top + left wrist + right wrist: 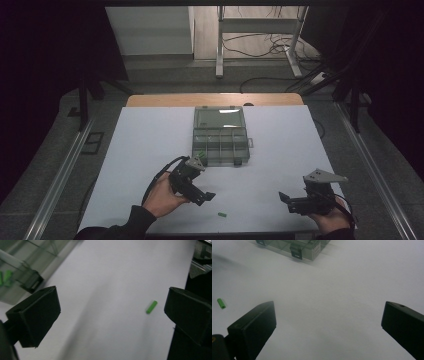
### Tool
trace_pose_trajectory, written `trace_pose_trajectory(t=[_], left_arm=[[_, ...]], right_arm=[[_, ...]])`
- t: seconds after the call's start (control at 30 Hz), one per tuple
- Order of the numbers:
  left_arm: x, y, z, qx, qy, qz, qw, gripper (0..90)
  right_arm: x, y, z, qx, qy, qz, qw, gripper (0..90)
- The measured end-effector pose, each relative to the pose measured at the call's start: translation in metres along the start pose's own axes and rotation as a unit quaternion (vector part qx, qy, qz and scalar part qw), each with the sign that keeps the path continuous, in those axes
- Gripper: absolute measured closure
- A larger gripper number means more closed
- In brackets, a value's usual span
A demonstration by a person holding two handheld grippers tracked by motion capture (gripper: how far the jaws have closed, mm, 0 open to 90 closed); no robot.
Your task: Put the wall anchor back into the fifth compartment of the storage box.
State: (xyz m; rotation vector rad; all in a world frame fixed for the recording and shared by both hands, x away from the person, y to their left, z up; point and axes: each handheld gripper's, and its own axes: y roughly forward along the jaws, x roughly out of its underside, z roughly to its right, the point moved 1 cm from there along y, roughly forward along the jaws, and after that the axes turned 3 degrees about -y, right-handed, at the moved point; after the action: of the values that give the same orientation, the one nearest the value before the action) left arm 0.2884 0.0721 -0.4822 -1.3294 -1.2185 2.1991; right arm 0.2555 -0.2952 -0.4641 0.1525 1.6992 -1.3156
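The desk [150,150], covered in white, is carrying everything you are working with. Near its far middle the clear compartment box [220,136] is standing with its lid thrown back; in the high view a couple of green pieces [200,154] are already lying in its front-left compartment, so part of the sorting is looking done.

One small green cylinder [222,215] is still lying loose on the desk near your edge, between your two hands and well apart from the box. Judging from that, what is left is picking this piece up and dropping it into a compartment; no other loose pieces are showing.

Your left claw [209,196] is sitting just short of the box, angled low across the desk toward the loose cylinder. Its jaws are standing wide with nothing between them; in the left gripper view the green cylinder [151,307] is lying just inside the right-hand jaw, untouched.

Your right claw [284,197] is waiting near the right front of the desk, pointing inward and held low. Its jaws are also spread wide and empty, with bare desk between them; in the right gripper view the cylinder [221,303] is lying off to the left of them and the box [297,247] farther ahead.
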Motion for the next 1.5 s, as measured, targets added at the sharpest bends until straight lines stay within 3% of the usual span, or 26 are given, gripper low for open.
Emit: trace_pose_trajectory(t=[0.03, 0.2, 0.43, 0.6, 0.8, 1.07, 1.13, 1.3, 1.5], left_arm=[[0.001, 0.003, 0.003, 0.002, -0.005, 0.000, 1.0000, 2.5], [0.003, 0.017, 0.011, 0.004, 0.011, -0.025, 0.9996, 8.5], [0.003, 0.036, 0.027, 0.006, 0.061, -0.063, 0.9962, 18.5], [0.003, 0.047, 0.037, 0.022, 0.082, -0.078, 0.9934, 32.3], [0.004, 0.056, 0.043, 0.031, 0.090, -0.091, 0.9914, 52.8], [0.005, 0.061, 0.055, 0.011, 0.138, -0.089, 0.9864, 75.2], [0.004, 0.061, 0.055, 0.016, 0.131, -0.096, 0.9866, 83.5], [0.002, 0.060, 0.050, 0.034, 0.107, -0.100, 0.9887, 84.5], [-0.001, 0.055, 0.043, 0.030, 0.086, -0.096, 0.9912, 84.7]], right_arm=[[0.000, 0.000, 0.000, 0.000, 0.000, 0.000, 1.0000, 0.2], [0.000, 0.000, 0.000, -0.001, 0.000, -0.001, 1.0000, 0.2], [0.000, 0.001, 0.000, -0.002, -0.003, -0.003, 1.0000, 0.2], [0.000, 0.001, 0.000, -0.003, -0.003, -0.004, 1.0000, 0.2], [0.000, 0.001, -0.001, -0.003, -0.004, -0.005, 1.0000, 0.1], [0.000, 0.002, -0.001, -0.003, -0.004, -0.006, 1.0000, 0.2], [0.000, 0.002, 0.000, -0.002, -0.005, -0.006, 1.0000, 0.2], [0.000, 0.002, -0.001, -0.002, -0.005, -0.007, 1.0000, 0.2], [0.000, 0.002, -0.001, -0.003, -0.005, -0.007, 1.0000, 0.2]])
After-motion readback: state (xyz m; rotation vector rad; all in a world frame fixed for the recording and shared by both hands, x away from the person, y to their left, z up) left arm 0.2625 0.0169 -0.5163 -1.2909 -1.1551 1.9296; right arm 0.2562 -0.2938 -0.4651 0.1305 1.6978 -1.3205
